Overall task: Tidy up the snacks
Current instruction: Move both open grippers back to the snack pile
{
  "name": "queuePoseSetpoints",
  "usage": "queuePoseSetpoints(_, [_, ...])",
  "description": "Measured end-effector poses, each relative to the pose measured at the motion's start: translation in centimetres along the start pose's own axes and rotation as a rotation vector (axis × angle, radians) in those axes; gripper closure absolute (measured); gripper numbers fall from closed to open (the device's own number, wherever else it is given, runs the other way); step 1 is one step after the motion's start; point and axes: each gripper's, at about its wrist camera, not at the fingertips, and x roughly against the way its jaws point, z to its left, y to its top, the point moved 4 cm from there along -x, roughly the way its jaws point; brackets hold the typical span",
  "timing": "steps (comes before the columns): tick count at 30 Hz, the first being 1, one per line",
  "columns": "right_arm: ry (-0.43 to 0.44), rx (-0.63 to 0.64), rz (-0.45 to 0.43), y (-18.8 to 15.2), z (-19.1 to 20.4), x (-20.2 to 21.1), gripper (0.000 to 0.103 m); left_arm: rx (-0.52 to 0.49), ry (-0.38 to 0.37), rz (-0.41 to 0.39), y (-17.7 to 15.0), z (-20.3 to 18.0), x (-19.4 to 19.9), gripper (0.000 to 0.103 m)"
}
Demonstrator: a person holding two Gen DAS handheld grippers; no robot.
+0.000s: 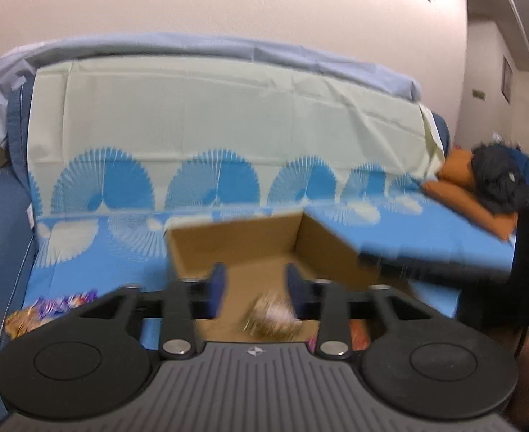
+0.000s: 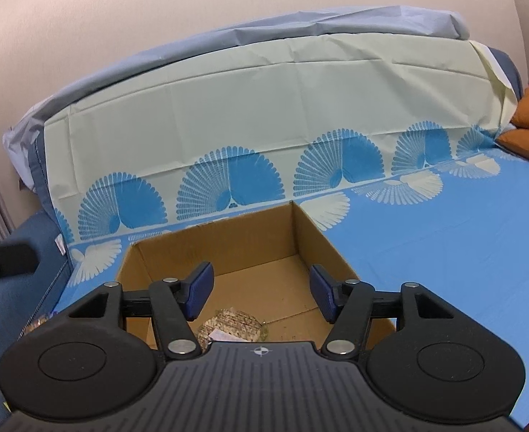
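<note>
Cardboard box (image 2: 311, 241) is my landmark: one snack packet (image 2: 234, 325) lies loose on its floor below my right gripper (image 2: 261, 289), both my grippers' jaws apart and empty, so I'd clear its walls before fetching the purple-wrapped snacks (image 1: 63, 302) left of it.

Both grippers: ribbed grey housing, small compass mark, black link arms, silver pivot screws, blue-padded jaws.
</note>
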Motion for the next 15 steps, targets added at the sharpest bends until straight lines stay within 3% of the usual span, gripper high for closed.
queuePoseSetpoints(2, [0.013,0.021,-0.002,-0.2,0.7,0.1,0.043,-0.031,0.025,0.069,-3.1,2.3,0.4,0.095])
queuePoseSetpoints(4, [0.037,0.033,0.0,-0.4,1.4,0.2,0.051,-0.018,0.047,0.132,-6.2,5.6,0.8,0.095])
queuePoseSetpoints(5, [0.053,0.036,0.005,-0.5,1.8,0.2,0.06,-0.012,0.071,0.152,-7.3,7.2,1.0,0.095])
queuePoseSetpoints(7, [0.082,0.042,0.014,-0.8,2.7,0.3,0.065,-0.024,0.165,0.177,-9.0,10.7,1.2,0.095])
queuePoseSetpoints(13, [0.149,0.124,0.037,-1.7,7.0,0.0,0.065,0.024,0.303,0.191,-13.0,17.9,0.5,0.091])
queuePoseSetpoints(15, [0.176,0.152,0.046,-2.1,8.6,-0.1,0.065,0.11,0.31,0.238,-13.6,19.3,-0.1,0.089])
